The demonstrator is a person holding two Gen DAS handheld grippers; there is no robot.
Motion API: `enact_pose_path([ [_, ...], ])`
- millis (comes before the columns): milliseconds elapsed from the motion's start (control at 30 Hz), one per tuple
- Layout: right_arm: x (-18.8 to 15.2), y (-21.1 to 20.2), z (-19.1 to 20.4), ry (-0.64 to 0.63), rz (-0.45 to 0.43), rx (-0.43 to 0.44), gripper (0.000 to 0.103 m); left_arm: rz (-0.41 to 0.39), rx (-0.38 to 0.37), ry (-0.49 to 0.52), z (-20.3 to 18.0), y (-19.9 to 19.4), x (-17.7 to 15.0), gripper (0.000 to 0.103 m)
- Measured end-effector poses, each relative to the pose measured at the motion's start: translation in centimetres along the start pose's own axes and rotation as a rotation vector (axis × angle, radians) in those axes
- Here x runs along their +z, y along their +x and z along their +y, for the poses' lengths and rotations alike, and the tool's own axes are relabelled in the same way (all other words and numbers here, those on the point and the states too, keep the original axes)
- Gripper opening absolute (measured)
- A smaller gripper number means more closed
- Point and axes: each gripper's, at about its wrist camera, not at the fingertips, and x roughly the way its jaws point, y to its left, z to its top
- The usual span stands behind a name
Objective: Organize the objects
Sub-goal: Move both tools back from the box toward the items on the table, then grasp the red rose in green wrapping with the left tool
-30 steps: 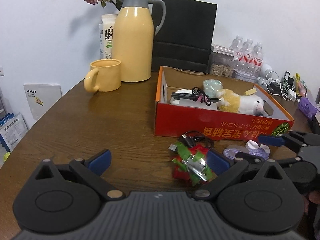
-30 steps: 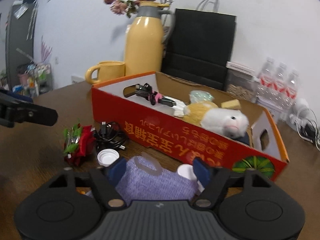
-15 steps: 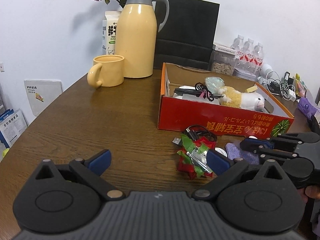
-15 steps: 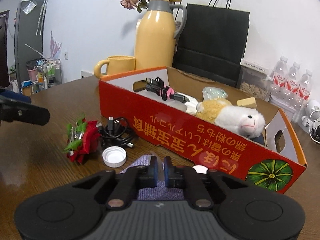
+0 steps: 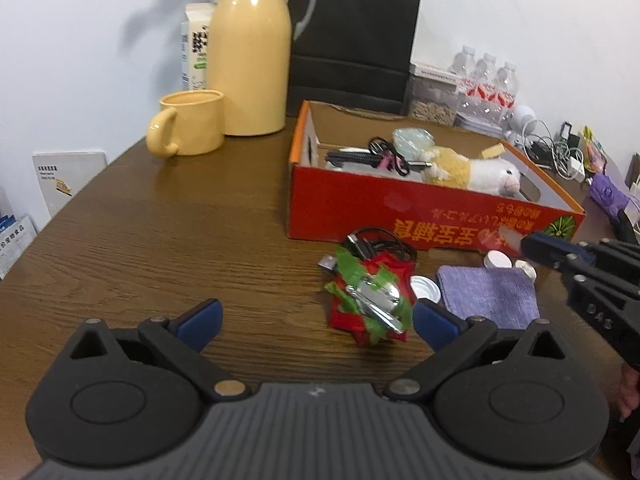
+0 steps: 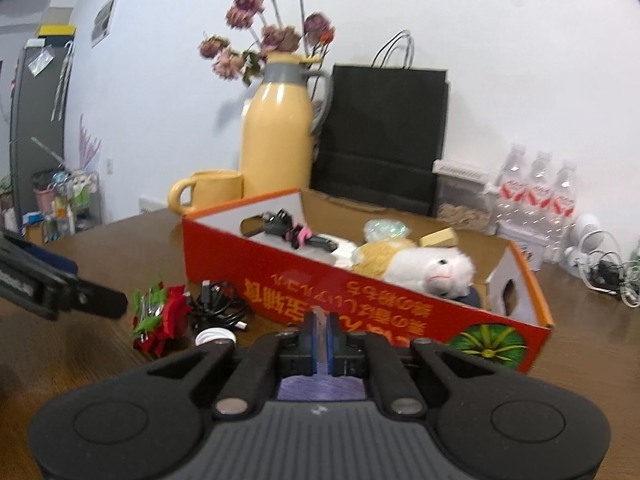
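Since a second earlier, the right gripper (image 6: 320, 324) had brought its jaws from a wide spread to pressed together, and it had lifted off the purple cloth (image 5: 486, 296) towards the red box (image 5: 400, 208). A thin pale strip (image 6: 321, 314) stood pinched between the blue pads and poked out just past their tips. Whether the strip belonged to the cloth could not be told.

The cloth lay flat on the worktop (image 5: 160, 240), below the closed right jaws and back from their tips, so the right wrist view showed only a purple patch of it under the fingers. Seen from the left wrist, it was a rough rectangle with its long axis across the view, its far edge towards the box and its near edge towards the camera. It sat just outside the right-hand finger of the left gripper (image 5: 318, 314) and a little ahead of it.

The left jaws were spread wide and gripped nothing. A red and green ornament (image 5: 368, 304) lay between them, close to the right-hand finger, its length running away from the camera and leaning left. A coiled black cable (image 5: 380, 246) lay just beyond it, against the box. One white cap (image 5: 425, 286) sat between the ornament and the cloth, and another (image 5: 498, 258) sat at the cloth's far edge, under the right jaws.
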Motion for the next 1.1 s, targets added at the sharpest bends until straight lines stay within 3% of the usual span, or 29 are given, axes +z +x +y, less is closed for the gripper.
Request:
enact_pose_path([
  [200,-0.5,-2.1,0.2,-0.012,-0.069,-0.06,0.004,0.019,-0.005,0.009,-1.3,1.7,0.4,0.103],
  [467,-0.7,-3.2,0.1,-0.006,-0.097,-0.08,0.004,0.051,0.001,-0.002,-2.2,3.4,0.3,0.103],
  [700,-0.8,-3.5,0.2,-0.012,-0.11,-0.083,0.004,0.032,-0.021,-0.03,-2.3,3.5,0.0,0.102],
  [833,-0.8,-3.5,0.2,-0.012,-0.112,-0.081,0.004,0.034,-0.028,-0.043,-2.3,3.5,0.0,0.083],
  [967,-0.8,-3.5,0.2,-0.012,-0.114,-0.083,0.004,0.017,-0.023,-0.046,-2.3,3.2,-0.2,0.045],
  [1100,-0.8,-3.6,0.2,-0.012,-0.114,-0.083,0.004,0.01,-0.023,-0.053,-2.1,3.0,-0.4,0.039],
])
